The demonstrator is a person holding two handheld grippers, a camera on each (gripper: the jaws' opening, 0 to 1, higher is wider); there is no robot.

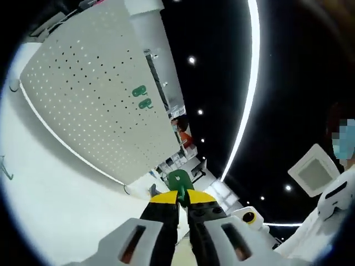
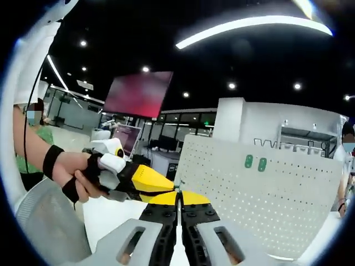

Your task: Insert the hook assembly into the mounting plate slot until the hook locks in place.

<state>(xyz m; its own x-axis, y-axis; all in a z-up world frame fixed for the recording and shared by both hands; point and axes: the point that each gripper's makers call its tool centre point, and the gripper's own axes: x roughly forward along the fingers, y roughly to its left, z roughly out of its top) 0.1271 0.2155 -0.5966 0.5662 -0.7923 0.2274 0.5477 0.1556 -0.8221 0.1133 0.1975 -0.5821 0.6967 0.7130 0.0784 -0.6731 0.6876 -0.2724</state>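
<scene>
Hook (image 1: 178, 180) held in left claw (image 1: 183, 195), well apart from pegboard (image 1: 94, 94); right claw (image 2: 178, 199) closed, empty. Risk: slipping out, missing the hole.

Both views face the pegboard (image 1: 94, 94) (image 2: 266, 194) from opposite sides, tilted upward.

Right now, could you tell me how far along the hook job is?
Done: two green hooks already hang on the white pegboard. In hand: the left hand-held gripper is shut on another green hook, held off the board. The right hand-held gripper is shut and holds nothing. Left: carrying this hook to the pegboard and locking it in.
</scene>
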